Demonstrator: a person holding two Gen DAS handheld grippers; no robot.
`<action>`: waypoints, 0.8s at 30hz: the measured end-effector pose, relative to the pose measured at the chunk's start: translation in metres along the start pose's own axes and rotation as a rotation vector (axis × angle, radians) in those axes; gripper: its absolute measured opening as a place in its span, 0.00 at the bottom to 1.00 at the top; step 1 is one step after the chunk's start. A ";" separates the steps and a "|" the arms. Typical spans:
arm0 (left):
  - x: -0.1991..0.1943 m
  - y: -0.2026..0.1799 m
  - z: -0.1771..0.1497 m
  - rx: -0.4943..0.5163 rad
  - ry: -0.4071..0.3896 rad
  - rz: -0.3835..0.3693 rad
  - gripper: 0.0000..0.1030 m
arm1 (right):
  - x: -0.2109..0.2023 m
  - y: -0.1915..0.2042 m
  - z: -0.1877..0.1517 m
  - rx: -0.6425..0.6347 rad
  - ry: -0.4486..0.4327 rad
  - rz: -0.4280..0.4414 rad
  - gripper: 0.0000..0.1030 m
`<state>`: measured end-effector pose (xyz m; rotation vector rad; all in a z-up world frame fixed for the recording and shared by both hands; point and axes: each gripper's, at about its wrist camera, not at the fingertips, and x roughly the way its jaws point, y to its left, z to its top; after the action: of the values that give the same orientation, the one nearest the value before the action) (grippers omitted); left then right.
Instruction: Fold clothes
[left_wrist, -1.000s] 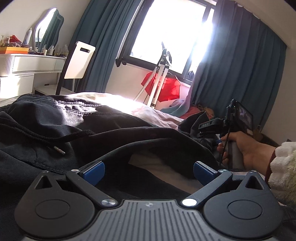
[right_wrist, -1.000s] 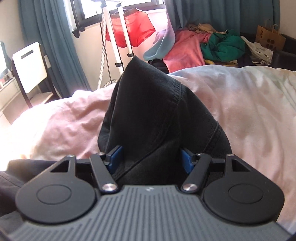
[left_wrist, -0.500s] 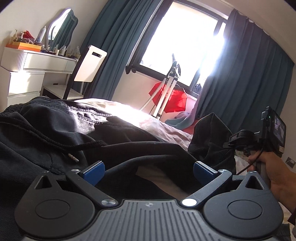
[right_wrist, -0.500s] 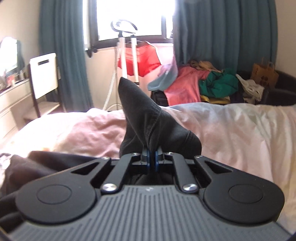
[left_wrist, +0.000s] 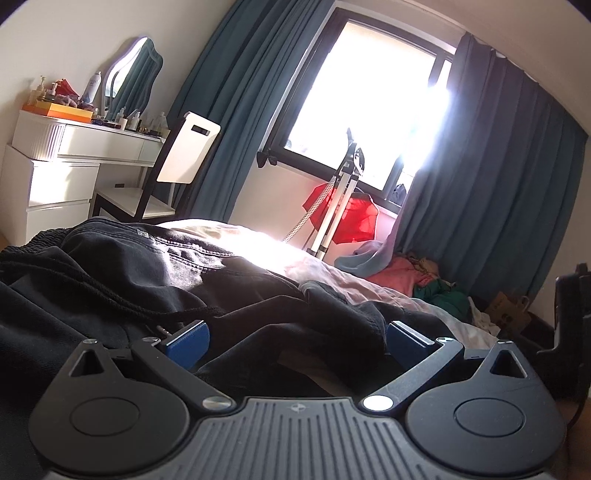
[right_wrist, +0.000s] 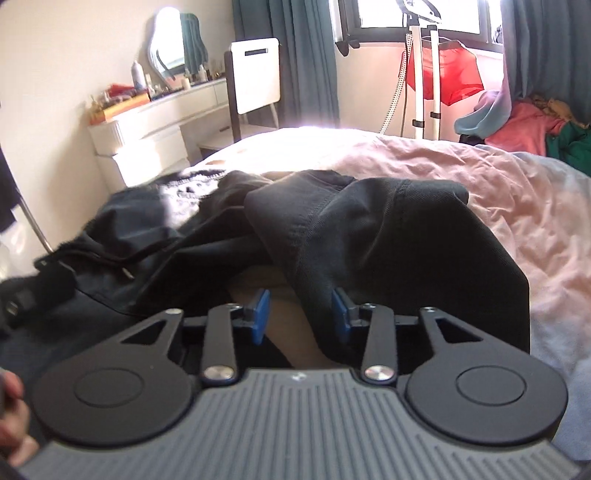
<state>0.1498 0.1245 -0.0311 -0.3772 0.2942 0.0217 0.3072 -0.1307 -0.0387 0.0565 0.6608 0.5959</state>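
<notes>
Black drawstring trousers (left_wrist: 155, 280) lie crumpled on the bed; in the right wrist view (right_wrist: 388, 236) one leg is folded over onto the rest. My left gripper (left_wrist: 295, 339) is open, its blue pads wide apart over a fold of the black cloth. My right gripper (right_wrist: 301, 314) is open, the jaws part way apart, with the edge of the folded leg lying between the pads and touching the right one. The drawstring (right_wrist: 122, 258) trails across the waist end at the left.
The pink bedsheet (right_wrist: 498, 192) spreads to the right. A white dresser (left_wrist: 59, 173) and chair (left_wrist: 184, 155) stand left of the bed. A garment steamer stand with red shorts (right_wrist: 439, 77) and a pile of clothes (right_wrist: 532, 125) are by the window.
My right gripper held the trouser leg up, carried it left over the rest of the trousers, lowered it and opened. My left gripper stayed open and tilted slightly.
</notes>
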 end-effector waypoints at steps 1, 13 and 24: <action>0.001 -0.002 -0.001 0.002 0.007 -0.003 1.00 | -0.011 -0.010 0.006 0.051 -0.030 0.038 0.42; 0.031 -0.012 -0.026 0.058 0.092 -0.021 1.00 | 0.089 -0.157 0.073 0.493 0.060 -0.114 0.69; 0.043 -0.015 -0.040 0.060 0.118 -0.024 1.00 | 0.001 -0.151 0.084 0.492 -0.255 -0.230 0.09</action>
<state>0.1810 0.0945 -0.0730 -0.3231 0.4063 -0.0326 0.4334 -0.2442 -0.0076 0.5012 0.5430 0.1892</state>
